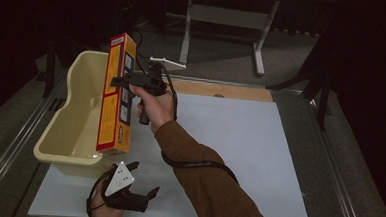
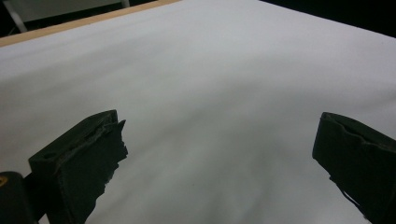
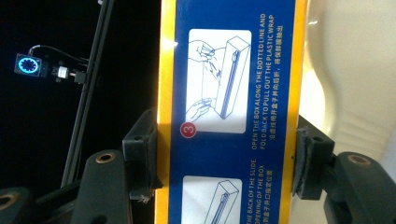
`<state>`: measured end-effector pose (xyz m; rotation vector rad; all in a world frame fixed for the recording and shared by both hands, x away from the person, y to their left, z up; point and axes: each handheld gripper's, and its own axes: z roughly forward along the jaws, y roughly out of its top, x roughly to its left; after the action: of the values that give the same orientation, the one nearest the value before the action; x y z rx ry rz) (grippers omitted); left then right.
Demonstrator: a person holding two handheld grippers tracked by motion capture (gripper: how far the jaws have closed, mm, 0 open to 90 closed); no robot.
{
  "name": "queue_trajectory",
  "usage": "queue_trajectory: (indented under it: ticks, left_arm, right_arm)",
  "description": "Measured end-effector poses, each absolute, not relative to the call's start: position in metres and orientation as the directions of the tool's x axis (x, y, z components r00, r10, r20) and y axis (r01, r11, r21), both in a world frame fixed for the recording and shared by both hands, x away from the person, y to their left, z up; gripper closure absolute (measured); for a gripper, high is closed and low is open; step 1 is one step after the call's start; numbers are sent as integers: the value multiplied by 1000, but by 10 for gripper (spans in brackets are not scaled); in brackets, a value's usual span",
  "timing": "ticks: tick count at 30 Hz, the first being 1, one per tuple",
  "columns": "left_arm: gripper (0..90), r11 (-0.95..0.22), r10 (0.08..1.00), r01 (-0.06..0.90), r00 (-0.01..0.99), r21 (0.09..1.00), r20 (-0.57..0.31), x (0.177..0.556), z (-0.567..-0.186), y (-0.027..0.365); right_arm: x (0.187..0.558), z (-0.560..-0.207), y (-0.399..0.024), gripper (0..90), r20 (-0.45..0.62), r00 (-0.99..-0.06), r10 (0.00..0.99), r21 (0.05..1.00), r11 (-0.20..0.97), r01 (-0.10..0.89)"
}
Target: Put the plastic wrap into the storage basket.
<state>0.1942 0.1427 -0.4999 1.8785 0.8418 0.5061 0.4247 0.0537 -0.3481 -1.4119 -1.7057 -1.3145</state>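
Observation:
A long yellow and blue plastic-wrap box is held up in the air over the right rim of a cream plastic tub. My right gripper is shut on the box about midway along its length. In the right gripper view the box fills the gap between the two jaws, with printed instruction pictures facing the camera and the tub behind it. My left gripper rests low near the table's front edge, open. Its jaws stand wide apart over the bare white mat.
The white mat covers most of the table, with a wooden strip along its far edge. A table frame stands on the floor beyond. The right gripper's cable loops under the forearm.

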Motion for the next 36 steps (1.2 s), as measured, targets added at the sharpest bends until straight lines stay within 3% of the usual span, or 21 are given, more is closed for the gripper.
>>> queue_trajectory:
  ticks: [36]
  left_arm:
    - [18, -257, 740, 322, 672, 911, -29, 191, -498, 147]
  right_arm:
    - [428, -370, 113, 386, 854, -265, 447, 298, -4, 955]
